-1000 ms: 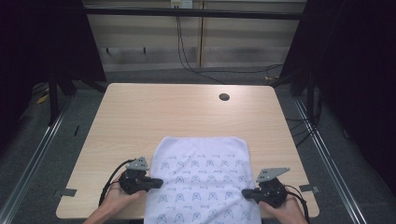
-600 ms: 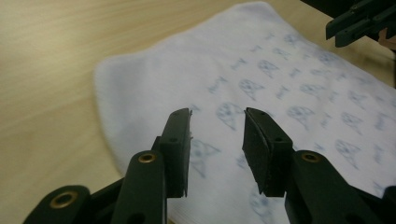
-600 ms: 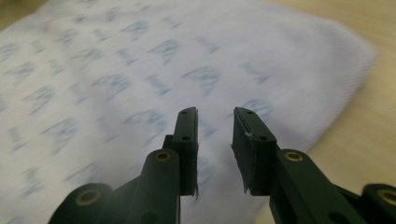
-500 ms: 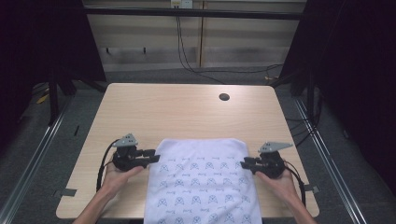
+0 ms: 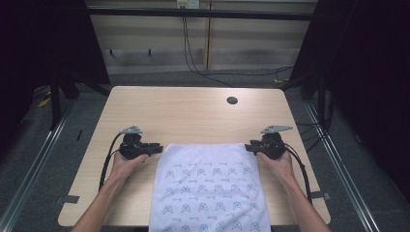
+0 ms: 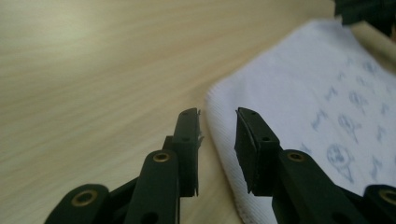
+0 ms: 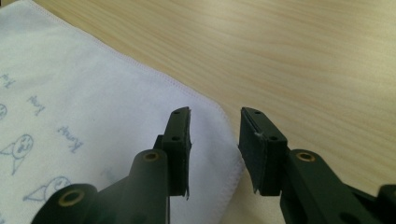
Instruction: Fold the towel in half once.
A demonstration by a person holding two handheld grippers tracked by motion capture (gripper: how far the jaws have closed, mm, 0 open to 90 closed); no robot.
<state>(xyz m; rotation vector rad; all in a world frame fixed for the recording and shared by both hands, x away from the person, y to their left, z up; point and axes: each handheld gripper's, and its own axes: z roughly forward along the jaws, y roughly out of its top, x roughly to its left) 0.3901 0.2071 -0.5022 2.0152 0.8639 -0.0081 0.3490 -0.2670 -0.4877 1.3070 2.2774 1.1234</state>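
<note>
A white towel (image 5: 210,188) with a blue print lies flat on the wooden table (image 5: 183,116) and hangs over the near edge. My left gripper (image 5: 157,149) is at the towel's far left corner. In the left gripper view, the left gripper (image 6: 217,113) is open and the towel's edge (image 6: 280,93) runs into the gap between the jaws, unpinched. My right gripper (image 5: 248,146) is at the far right corner. In the right gripper view, the right gripper (image 7: 215,112) is open just above the towel's corner (image 7: 93,102).
A dark round hole (image 5: 232,100) sits in the tabletop at the far right of centre. Bare wood lies beyond the towel and on both sides. Cables (image 5: 193,53) run over the floor behind the table. Tape marks (image 5: 70,198) sit near the front corners.
Both hands have moved their grippers away from the person, along the towel's sides from near the front edge to its far corners. The towel has stayed in place.
</note>
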